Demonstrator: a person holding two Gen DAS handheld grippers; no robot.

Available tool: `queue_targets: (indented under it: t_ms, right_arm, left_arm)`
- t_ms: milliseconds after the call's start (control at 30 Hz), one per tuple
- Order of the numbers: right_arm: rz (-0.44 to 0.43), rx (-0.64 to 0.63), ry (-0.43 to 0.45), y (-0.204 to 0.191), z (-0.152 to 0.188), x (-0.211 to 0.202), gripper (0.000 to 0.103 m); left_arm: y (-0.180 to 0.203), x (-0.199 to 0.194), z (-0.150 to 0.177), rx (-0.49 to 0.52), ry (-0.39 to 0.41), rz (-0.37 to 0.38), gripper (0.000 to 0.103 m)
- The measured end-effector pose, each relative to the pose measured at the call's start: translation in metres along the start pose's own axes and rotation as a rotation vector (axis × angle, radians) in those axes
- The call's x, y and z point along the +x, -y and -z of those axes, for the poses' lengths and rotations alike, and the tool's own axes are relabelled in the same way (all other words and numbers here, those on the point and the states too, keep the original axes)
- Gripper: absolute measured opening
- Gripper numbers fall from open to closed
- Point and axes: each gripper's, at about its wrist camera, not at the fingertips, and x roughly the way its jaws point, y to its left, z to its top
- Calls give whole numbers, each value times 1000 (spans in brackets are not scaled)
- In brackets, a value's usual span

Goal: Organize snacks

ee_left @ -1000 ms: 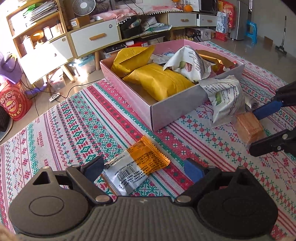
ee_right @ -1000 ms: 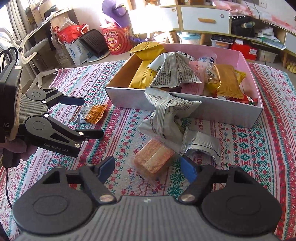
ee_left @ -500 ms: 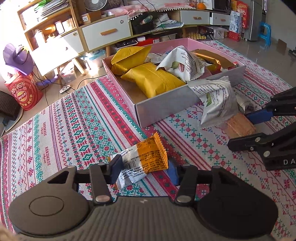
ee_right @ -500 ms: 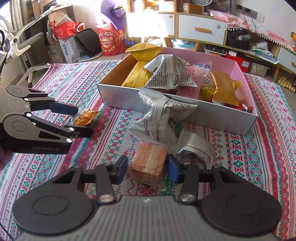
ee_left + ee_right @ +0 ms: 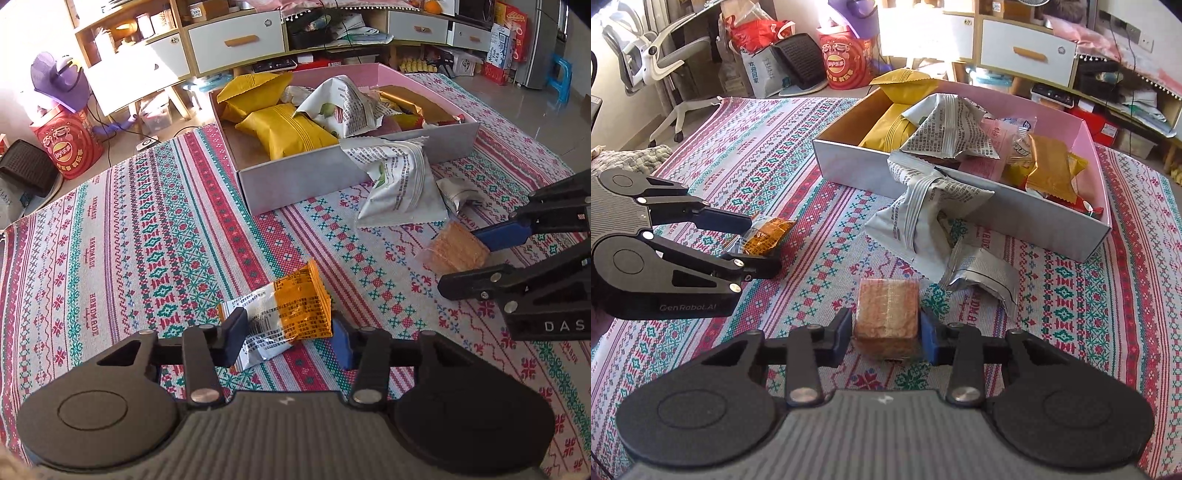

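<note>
Both grippers (image 5: 288, 338) (image 5: 882, 336) closed on 2 snacks (image 5: 291, 314) (image 5: 886, 314).

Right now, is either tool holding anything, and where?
Yes. The left tool pinches the orange-and-white snack packet across its sides; the right tool clamps the wrapped brown cake by opposite sides.

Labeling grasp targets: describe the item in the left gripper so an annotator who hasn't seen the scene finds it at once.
Start at the pink box on the patterned cloth. In front of its near wall, on the cloth, the left gripper is shut on an orange-and-white packet. It is flat, printed, with a barcode, unlike the clear-wrapped brown cake block in the right gripper or the crumpled white bag against the box.
</note>
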Motion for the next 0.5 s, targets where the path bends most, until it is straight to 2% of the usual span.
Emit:
queue_targets:
  t_ms: [233,333,400,500]
  right_arm:
    - [3,-4,-11,2,5,-4,36]
    - [2,-10,-5,1,7,-6,40]
    - [-4,-17,1,1,9,-7,50]
    - [-14,-19,12,2,12,-8,61]
  left_arm:
    - [11,-12,13,-36,15,34,57]
    - [9,-13,19,-33,31,73,69]
    - [8,-15,23,-13,45,95,82]
    - [7,-17,28,29,69,109,87]
